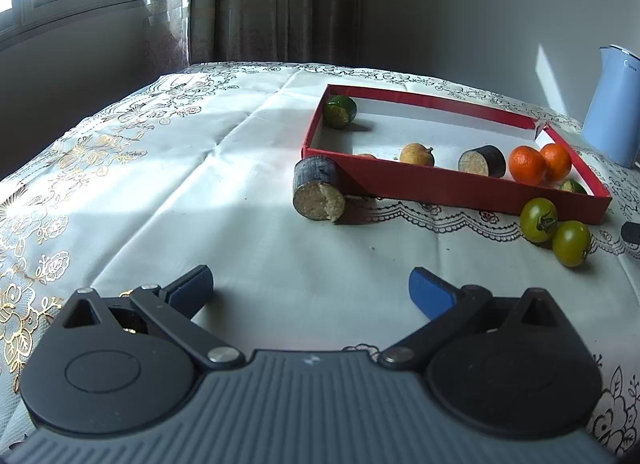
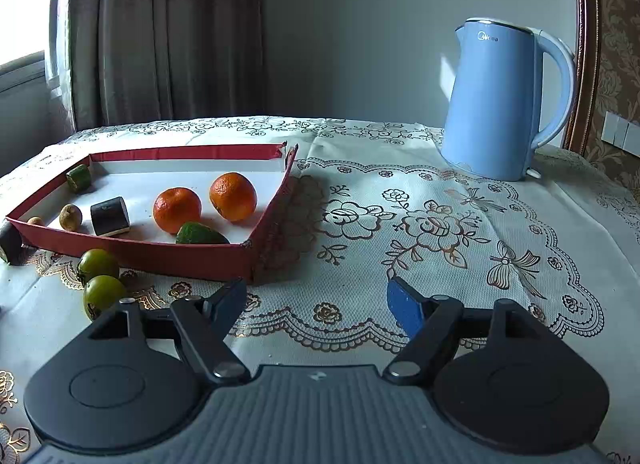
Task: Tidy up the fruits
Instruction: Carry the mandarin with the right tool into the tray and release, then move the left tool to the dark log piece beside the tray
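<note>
The counter [image 2: 400, 191], covered with a white floral cloth, carries a blue kettle [image 2: 500, 99] at its far right, standing upright and well apart from everything else. A shallow red tray [image 2: 132, 254] lies left of centre in the right wrist view. Inside it are two oranges [image 2: 233, 196] side by side and touching in the left wrist view, a dark cut cylinder [image 2: 109, 215], a green wedge [image 2: 200, 235] against the near wall, a green cut piece [image 2: 78, 178] in the far left corner, and two small tan fruits [image 2: 71, 217]. Outside the tray, a second dark cylinder [image 1: 318, 193] lies on its side at the near left corner, touching the tray wall, and two green tomatoes [image 1: 538, 219] sit just beside the near wall, touching each other. The left gripper [image 1: 310, 290] has its jaws spread wide over bare cloth, nothing between them; the dark cylinder lies ahead, well apart. The right gripper [image 2: 316, 302] has its jaws parted, empty; the tomatoes lie just left of its left jaw, outside the gap.
</note>
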Demonstrator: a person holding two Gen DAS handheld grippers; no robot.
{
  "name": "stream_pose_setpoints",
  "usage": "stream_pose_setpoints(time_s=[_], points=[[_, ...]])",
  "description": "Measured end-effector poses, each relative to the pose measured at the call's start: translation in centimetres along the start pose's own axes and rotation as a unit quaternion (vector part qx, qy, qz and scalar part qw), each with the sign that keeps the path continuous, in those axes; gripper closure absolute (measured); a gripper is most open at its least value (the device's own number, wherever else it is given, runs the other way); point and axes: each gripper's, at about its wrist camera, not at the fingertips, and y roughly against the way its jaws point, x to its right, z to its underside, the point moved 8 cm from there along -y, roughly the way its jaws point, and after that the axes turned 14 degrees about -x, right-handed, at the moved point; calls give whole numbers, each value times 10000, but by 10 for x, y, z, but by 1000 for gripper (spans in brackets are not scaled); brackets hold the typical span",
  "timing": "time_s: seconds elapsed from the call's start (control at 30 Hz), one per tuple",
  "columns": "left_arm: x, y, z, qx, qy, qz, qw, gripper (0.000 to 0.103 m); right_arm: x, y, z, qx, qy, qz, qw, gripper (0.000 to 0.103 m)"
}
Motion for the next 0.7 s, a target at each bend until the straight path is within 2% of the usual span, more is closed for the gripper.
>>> stream_pose_setpoints(time_s=[0.07, 0.23, 0.37, 0.57, 0.7], points=[[0, 0, 0, -10, -1, -13, 10000, 0, -2, -4, 1, -139, 77, 117, 9998, 16], [-2, 2, -2, 60, 25, -32, 10000, 0, -8, -13, 6, -409, 278, 251, 9985, 16], [-7, 11, -10, 331, -77, -270, 9991, 0, -6, -15, 6, -441, 224, 215, 9985, 14], [-7, 16, -46, 702, -279, -533, 9957, 0, -3, -16, 6, -480, 127, 119, 9987, 13], [1, -2, -64, 552, -354, -472, 9967, 0, 0, -18, 6, -552, -27, -43, 9985, 13]])
